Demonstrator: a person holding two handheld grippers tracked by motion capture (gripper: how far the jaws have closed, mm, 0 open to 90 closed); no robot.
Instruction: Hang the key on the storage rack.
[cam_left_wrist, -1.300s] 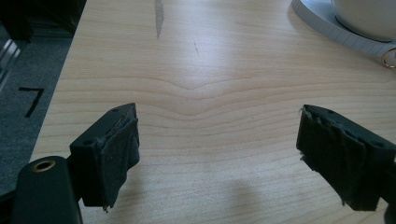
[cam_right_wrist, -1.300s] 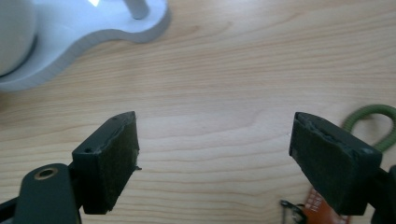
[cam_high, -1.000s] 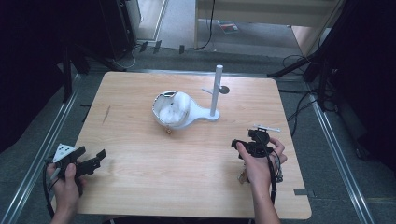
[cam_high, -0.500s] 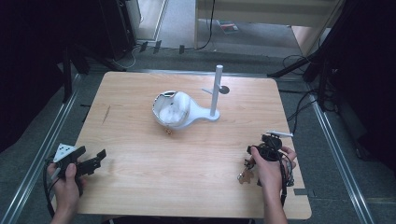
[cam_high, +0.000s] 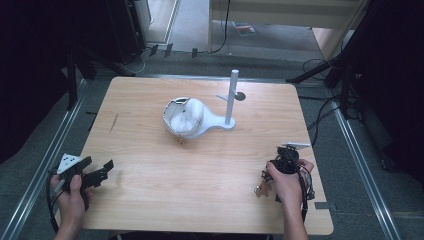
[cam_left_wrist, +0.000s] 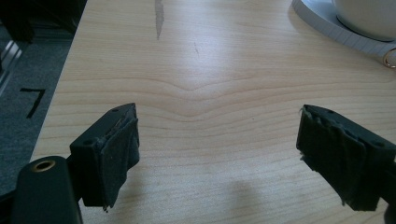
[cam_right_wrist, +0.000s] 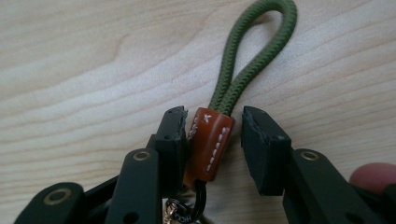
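Bowl (cam_high: 184, 119), post (cam_high: 231, 97), possibly ring (cam_high: 180, 141), well beyond right gripper (cam_right_wrist: 214, 135).

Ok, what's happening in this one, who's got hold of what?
A person holds a gripper in each hand at a wooden table. The right gripper, near the table's right front, has its jaws around a keychain with a brown leather tab and green cord loop, not fully closed. The left gripper is open and empty. A white stand sits mid-table.

Overhead table (cam_high: 150, 200) view — two close, low gripper views
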